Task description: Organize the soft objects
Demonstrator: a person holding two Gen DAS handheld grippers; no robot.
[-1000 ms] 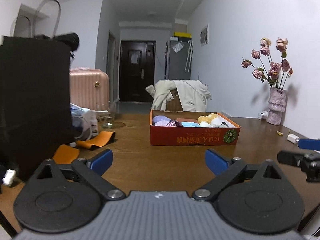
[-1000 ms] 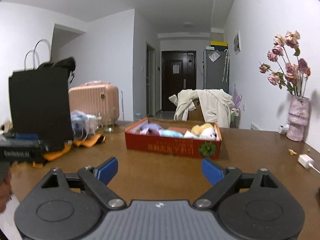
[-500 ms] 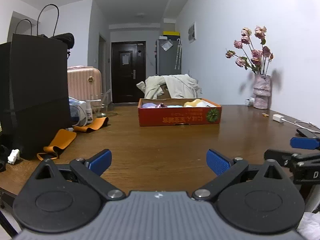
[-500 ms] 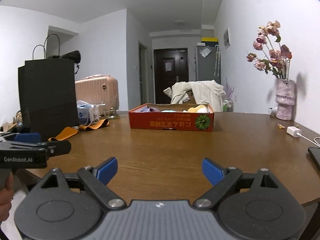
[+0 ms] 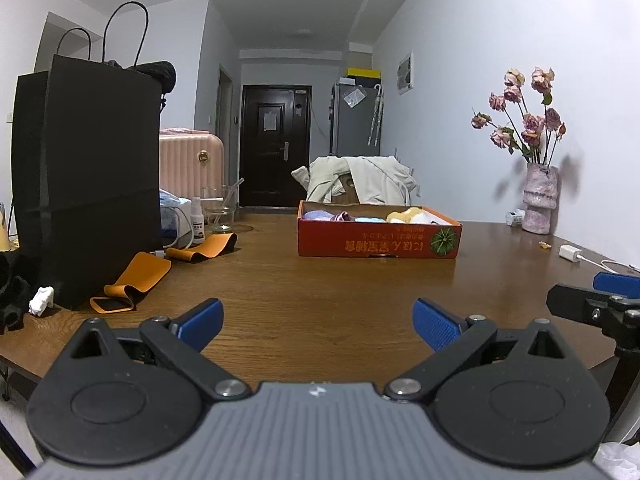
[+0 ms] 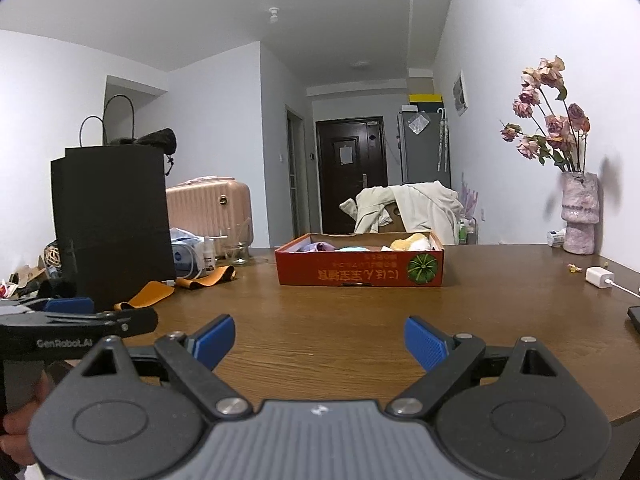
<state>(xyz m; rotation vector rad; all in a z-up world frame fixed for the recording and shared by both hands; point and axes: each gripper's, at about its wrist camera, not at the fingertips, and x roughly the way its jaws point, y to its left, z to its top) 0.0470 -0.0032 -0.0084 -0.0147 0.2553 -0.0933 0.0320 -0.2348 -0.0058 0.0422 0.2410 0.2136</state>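
A red cardboard box (image 5: 376, 240) stands in the middle of the brown table, well beyond both grippers; it also shows in the right wrist view (image 6: 360, 270). Soft objects lie inside it: purple (image 5: 320, 215), light blue (image 5: 370, 219) and yellow (image 5: 408, 214) ones. My left gripper (image 5: 318, 324) is open and empty over the near table edge. My right gripper (image 6: 320, 340) is open and empty, also near the front edge. Each gripper shows at the side of the other's view.
A tall black paper bag (image 5: 86, 184) stands at the left with orange straps (image 5: 140, 276) at its foot. Bottles and a glass (image 5: 220, 214) are behind. A vase with dried roses (image 5: 538, 204) and a white charger (image 5: 570, 253) are at the right.
Both grippers have drawn back from the box toward the near table edge. The box looks smaller and farther. Both stayed open and empty.
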